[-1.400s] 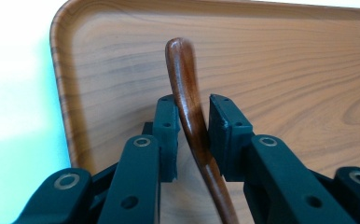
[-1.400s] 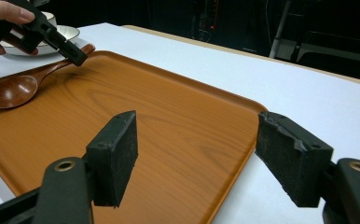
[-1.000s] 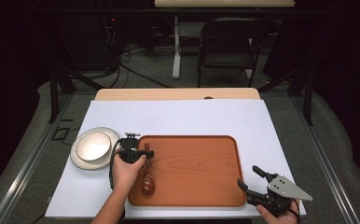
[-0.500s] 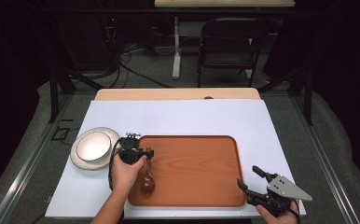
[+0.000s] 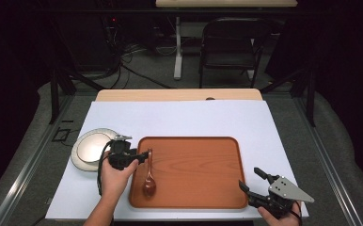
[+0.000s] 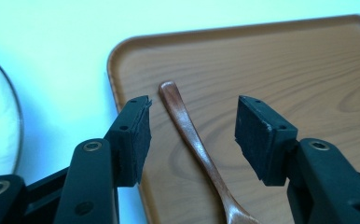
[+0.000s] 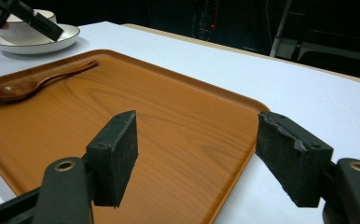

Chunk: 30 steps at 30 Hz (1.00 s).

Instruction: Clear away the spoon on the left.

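At the left of the high view a plate (image 5: pixel 91 149) with a bowl on it sits on the white table cover (image 5: pixel 179 117), just beside the tray's left edge, and your left gripper (image 5: pixel 139 155) hovers between the two with its jaws apart around nothing. In the left gripper view the spoon (image 6: pixel 194 144) runs up the middle of the frame between the two pads, handle tip toward the tray's upper-left corner and clear of both. The spoon lies flat on the tray (image 5: pixel 203 165), near its left rim, bowl end toward you. It looks like light, stiff wood with a glossy finish, so expect it to slide or spin on the smooth tray if one pad touches first. Take it on the narrow handle, a little back from the tip, and close evenly from both sides. At the lower right of the high view your right gripper (image 5: pixel 252 181) rests off the tray's corner, jaws wide apart and empty.
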Each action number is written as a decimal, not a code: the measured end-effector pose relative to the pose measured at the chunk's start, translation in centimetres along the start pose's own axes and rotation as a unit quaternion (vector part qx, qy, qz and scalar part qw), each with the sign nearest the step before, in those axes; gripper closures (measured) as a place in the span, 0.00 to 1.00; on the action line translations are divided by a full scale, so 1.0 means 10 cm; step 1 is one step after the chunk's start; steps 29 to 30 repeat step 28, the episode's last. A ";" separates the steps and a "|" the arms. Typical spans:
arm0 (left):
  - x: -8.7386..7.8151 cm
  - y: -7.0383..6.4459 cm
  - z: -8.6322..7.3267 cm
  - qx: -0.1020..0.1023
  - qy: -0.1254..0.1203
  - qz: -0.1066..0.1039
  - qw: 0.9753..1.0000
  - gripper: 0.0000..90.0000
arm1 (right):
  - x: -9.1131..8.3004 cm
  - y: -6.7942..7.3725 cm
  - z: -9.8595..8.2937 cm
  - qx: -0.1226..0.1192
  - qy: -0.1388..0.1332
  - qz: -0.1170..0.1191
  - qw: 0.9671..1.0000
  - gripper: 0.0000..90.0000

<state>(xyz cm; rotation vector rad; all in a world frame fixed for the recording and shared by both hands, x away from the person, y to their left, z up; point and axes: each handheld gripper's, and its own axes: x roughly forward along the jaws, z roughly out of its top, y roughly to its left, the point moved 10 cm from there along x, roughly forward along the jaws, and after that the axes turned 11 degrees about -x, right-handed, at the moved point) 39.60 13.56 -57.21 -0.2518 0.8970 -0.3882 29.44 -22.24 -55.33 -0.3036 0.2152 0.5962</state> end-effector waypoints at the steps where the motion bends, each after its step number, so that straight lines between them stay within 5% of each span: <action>1: 0.00 0.00 0.00 0.000 0.000 0.000 1.000 0.50 | 0.00 0.00 0.00 0.000 0.001 0.000 1.000 0.32; 9: -0.22 0.11 -0.04 0.015 -0.025 0.006 1.000 0.50 | 0.00 0.00 0.00 0.001 0.000 -0.001 1.000 0.32; 15: -0.41 0.22 -0.12 0.032 -0.065 0.000 0.997 0.49 | 0.00 0.00 -0.01 -0.002 0.003 0.000 1.000 0.32; 24: -0.51 0.42 -0.21 0.034 -0.108 0.017 0.993 0.45 | 0.01 0.00 -0.02 -0.003 0.006 -0.002 1.000 0.32; 30: -0.50 0.50 -0.26 0.035 -0.111 0.023 0.993 0.45 | 0.02 0.02 -0.01 -0.001 0.006 0.005 1.000 0.32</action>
